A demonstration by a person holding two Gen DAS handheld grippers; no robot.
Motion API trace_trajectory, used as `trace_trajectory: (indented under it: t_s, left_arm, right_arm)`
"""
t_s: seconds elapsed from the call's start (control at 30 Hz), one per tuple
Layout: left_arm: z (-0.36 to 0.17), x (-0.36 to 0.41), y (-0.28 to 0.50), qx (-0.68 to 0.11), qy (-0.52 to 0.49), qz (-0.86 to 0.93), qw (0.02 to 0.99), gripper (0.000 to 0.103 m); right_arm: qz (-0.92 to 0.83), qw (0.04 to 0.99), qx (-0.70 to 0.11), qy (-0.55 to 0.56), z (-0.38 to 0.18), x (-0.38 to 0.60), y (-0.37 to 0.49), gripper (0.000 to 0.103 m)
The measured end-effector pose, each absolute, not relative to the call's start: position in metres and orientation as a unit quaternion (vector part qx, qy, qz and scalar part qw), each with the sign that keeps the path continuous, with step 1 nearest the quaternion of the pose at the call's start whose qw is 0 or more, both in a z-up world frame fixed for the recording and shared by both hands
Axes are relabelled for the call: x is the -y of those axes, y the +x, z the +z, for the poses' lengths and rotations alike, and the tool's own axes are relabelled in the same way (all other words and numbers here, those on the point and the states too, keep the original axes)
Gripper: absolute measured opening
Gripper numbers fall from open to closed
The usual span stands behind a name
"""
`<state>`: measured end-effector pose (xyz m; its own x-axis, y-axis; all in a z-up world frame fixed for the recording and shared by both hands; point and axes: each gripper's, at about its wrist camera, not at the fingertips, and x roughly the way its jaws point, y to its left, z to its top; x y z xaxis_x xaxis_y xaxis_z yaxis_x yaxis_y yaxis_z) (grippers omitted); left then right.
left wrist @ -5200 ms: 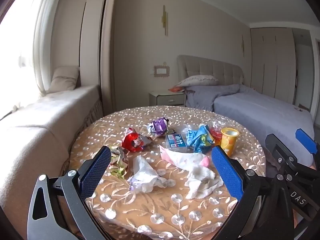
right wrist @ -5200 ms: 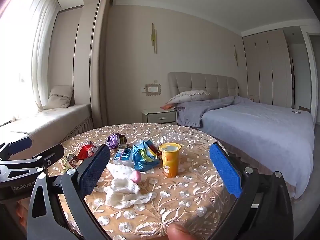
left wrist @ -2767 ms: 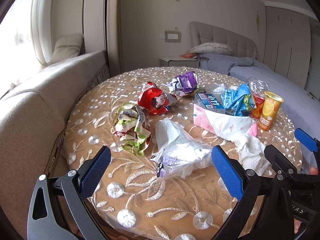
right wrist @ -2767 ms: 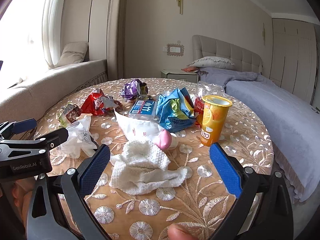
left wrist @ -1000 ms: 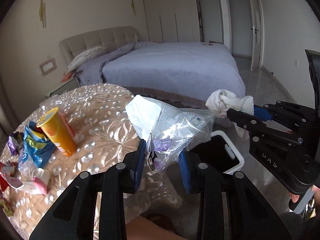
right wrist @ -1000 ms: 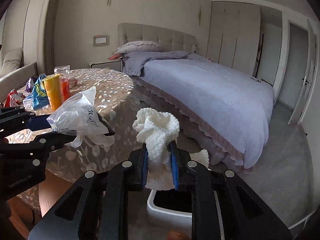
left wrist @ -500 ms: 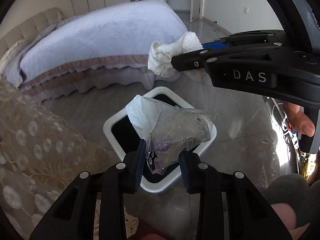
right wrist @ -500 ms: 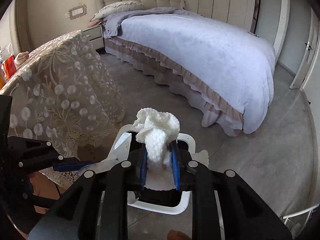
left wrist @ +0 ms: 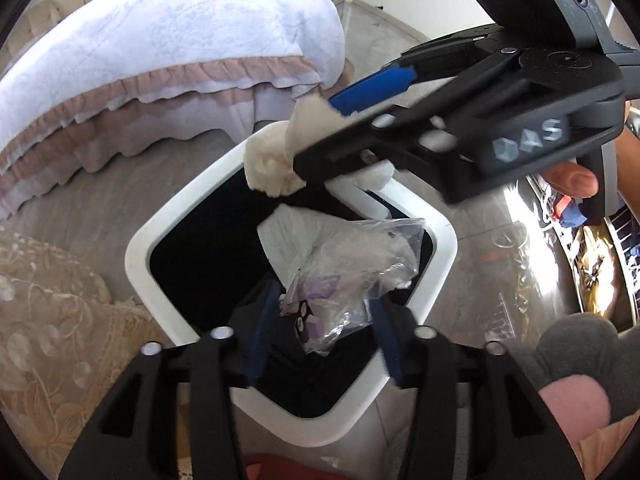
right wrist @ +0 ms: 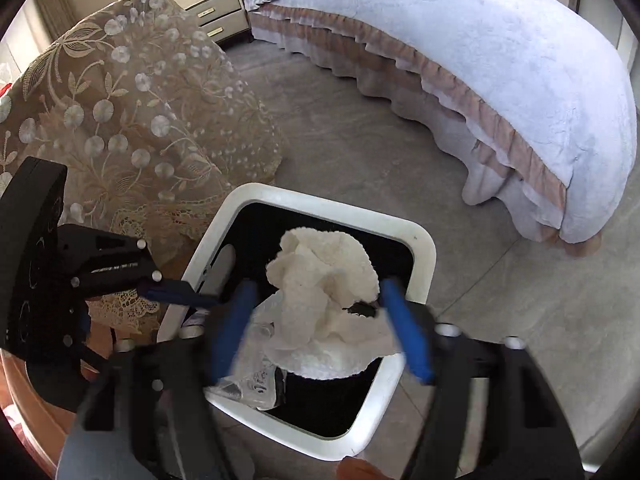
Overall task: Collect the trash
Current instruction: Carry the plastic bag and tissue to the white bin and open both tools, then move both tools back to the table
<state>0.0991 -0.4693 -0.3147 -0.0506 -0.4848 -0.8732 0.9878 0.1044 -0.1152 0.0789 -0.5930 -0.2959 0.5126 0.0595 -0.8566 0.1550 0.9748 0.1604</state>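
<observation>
Black inside of the bin (right wrist: 422, 264) hides its bottom from me. Both grippers have their jaws apart: my left gripper (left wrist: 322, 334) has the plastic bag (left wrist: 344, 268) loose between them, my right gripper (right wrist: 320, 328) the white tissue (right wrist: 324, 280), above the opening.

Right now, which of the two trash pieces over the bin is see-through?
The crumpled clear plastic bag between the left gripper's blue pads. The other piece, the white crumpled tissue wad at the right gripper, is opaque.
</observation>
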Motion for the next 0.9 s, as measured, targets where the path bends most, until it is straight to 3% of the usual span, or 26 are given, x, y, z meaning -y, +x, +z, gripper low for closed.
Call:
trace_trajectory:
  t_s: [0.03,0.07,0.37,0.9]
  left_arm:
    - [-0.318,0.471,0.105,-0.414,0.299,-0.596,0.619,0.097]
    - [-0.319,0.471,0.105,-0.414,0.294,-0.604,0.614,0.099]
    - [-0.296,0.461,0.097,-0.396,0.292,-0.604,0.626,0.099]
    - [-0.181,0.398,0.044,-0.285,0.261,-0.568,0.726,0.098]
  right_arm:
    - [-0.016,0.864,-0.49,0.117,-0.296,0.595,0.078,0.099]
    - [-0.01,0.86,-0.495,0.123,-0.296,0.598,0.078,0.099]
    - [-0.023,0.868,-0.481,0.122,-0.273,0.6,0.073,0.099]
    - [-0.009,0.919,-0.39,0.057,-0.178,0.534,0.032,0.099]
